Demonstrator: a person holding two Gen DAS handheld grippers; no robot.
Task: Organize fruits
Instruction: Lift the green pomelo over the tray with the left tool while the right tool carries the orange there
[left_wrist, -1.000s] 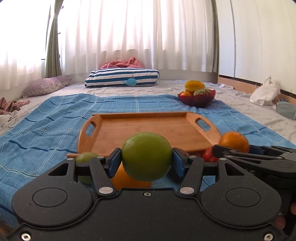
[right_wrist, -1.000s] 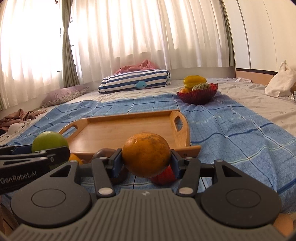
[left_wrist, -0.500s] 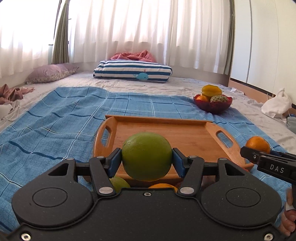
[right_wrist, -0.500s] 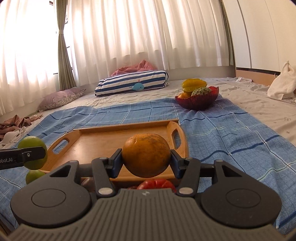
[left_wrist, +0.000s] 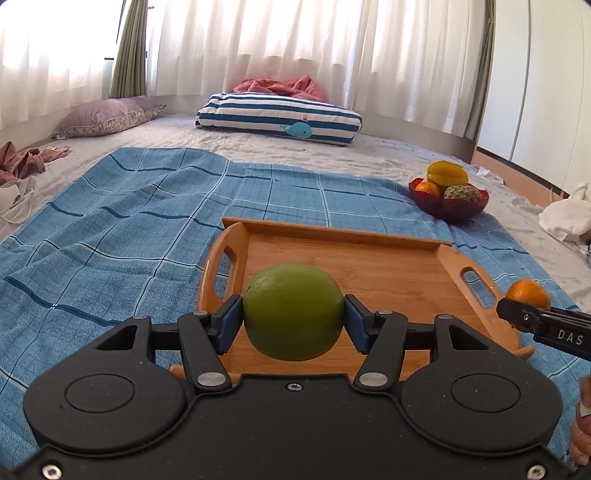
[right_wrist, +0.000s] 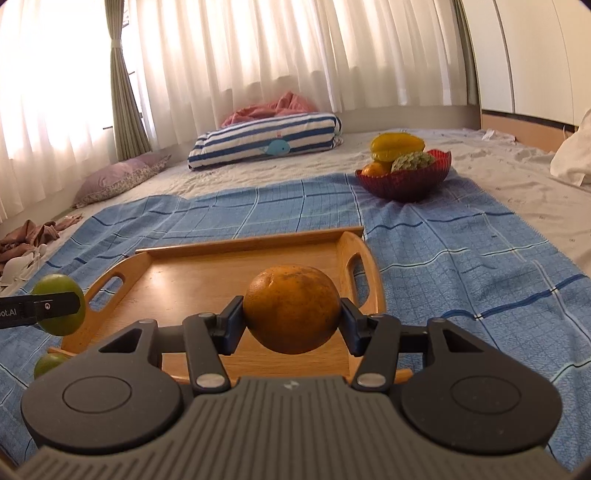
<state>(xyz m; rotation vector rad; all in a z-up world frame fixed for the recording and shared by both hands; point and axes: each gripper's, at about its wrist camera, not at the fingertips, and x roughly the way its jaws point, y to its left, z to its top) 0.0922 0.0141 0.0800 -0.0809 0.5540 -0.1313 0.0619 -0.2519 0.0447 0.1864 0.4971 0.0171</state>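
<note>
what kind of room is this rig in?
Most likely a bedroom, with the work done on a bed or sleeping platform. Cues: a striped pillow and a purple pillow on a quilted surface, a blue checked blanket under the wooden tray, and sheer curtains behind.

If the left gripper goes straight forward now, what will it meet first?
Probably the wooden tray: the left gripper, shut on the green fruit, points over its floor; height is unclear.

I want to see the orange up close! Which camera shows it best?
The right wrist view: the orange fills the middle, clamped in the right gripper. The left wrist view shows only a small, partly hidden orange at its right edge.
</note>
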